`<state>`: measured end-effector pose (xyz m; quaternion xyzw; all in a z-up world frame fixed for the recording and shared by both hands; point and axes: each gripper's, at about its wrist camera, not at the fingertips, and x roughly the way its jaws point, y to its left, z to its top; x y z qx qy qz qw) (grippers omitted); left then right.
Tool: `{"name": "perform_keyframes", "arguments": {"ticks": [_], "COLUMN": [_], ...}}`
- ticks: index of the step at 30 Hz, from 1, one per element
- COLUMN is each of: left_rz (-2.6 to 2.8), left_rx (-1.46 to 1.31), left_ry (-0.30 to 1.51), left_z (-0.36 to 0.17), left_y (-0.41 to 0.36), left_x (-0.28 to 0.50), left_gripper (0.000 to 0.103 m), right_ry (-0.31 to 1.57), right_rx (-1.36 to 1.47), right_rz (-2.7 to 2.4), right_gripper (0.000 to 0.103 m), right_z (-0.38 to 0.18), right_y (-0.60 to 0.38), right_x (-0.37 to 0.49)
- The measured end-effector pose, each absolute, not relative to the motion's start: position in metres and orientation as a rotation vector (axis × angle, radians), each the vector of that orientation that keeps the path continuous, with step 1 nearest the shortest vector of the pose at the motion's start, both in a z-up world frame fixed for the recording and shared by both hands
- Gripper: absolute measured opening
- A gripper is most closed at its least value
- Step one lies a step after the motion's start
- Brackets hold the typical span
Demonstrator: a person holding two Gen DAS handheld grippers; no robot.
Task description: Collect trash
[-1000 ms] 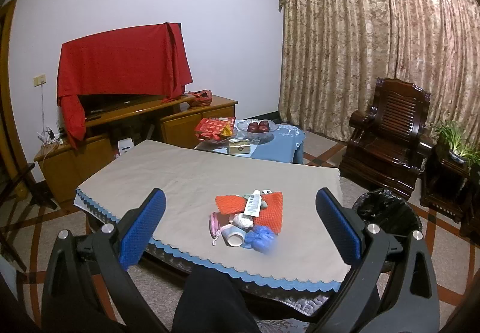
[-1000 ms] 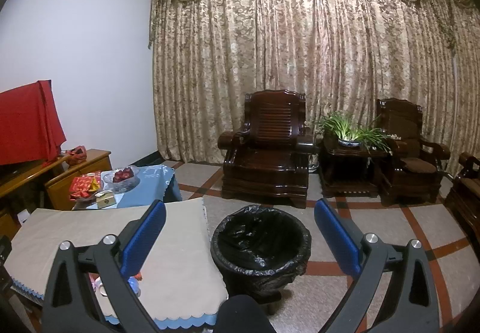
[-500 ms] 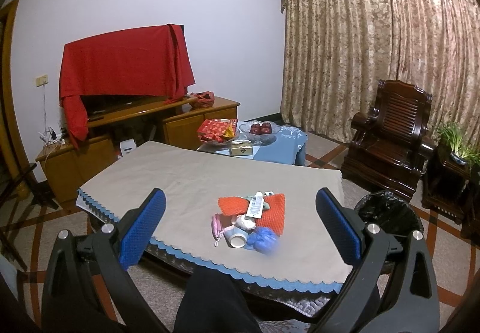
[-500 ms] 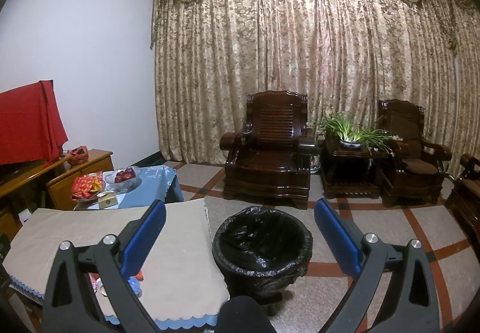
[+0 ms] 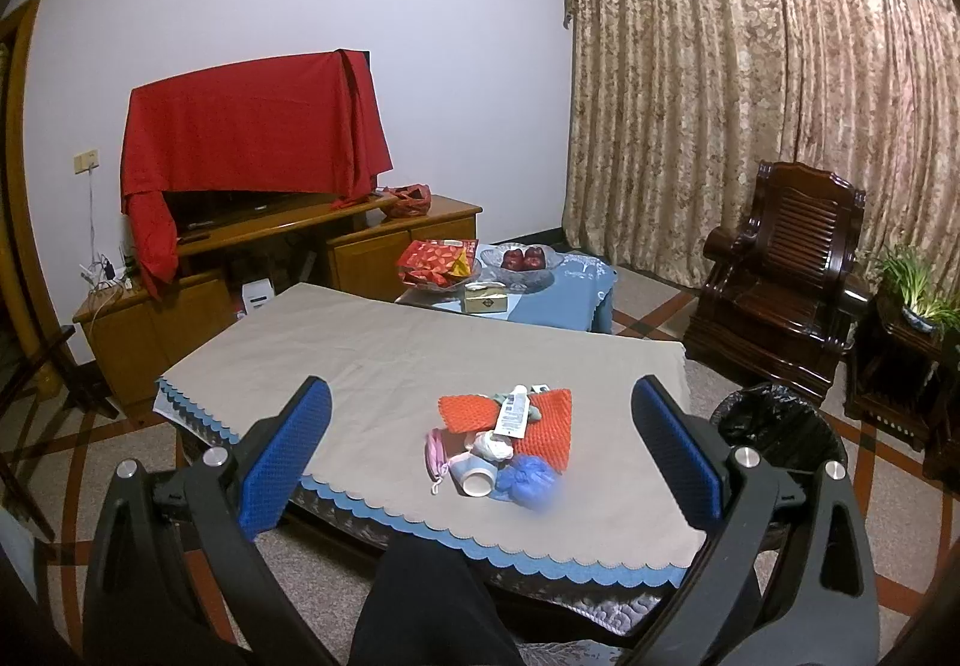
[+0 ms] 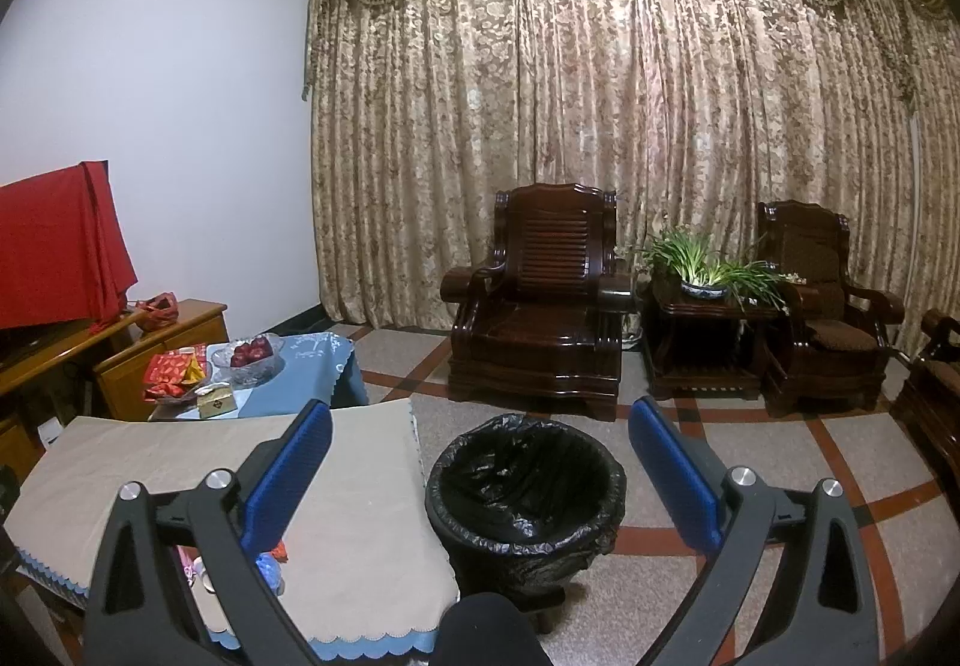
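My left tongs [image 5: 480, 444] hang spread wide and empty above the trash pile [image 5: 504, 438] — it sits near the front edge of the cloth-covered surface [image 5: 420, 354]. My right tongs [image 6: 480, 462] gape empty too, framing the black-lined bin [image 6: 525, 492] on the floor just beside the surface.

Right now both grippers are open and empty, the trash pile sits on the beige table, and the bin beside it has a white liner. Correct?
Not quite: the liner is black, as the right wrist view shows on the bin. The rest holds: the left gripper and right gripper are open and empty, and the trash pile sits on the beige table.
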<state>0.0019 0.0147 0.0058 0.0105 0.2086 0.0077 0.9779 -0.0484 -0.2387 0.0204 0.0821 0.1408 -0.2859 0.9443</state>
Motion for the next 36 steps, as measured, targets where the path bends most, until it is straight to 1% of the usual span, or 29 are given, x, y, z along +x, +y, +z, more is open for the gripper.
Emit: {"name": "perform_keyframes", "arguments": {"ticks": [31,36], "left_rz": [0.019,0.028], "left_rx": [0.020,0.020], "left_ry": [0.427,0.435], "left_z": [0.004,-0.002], "left_y": [0.023,0.028], "left_x": [0.005,0.006], "left_gripper": [0.097,0.097], "right_ry": [0.291,0.301], "right_rx": [0.162,0.155], "right_rz": [-0.578,-0.572], "right_gripper": [0.097,0.097], "right_z": [0.023,0.015], "right_y": [-0.232,-0.227], "right_x": [-0.043,-0.036]}}
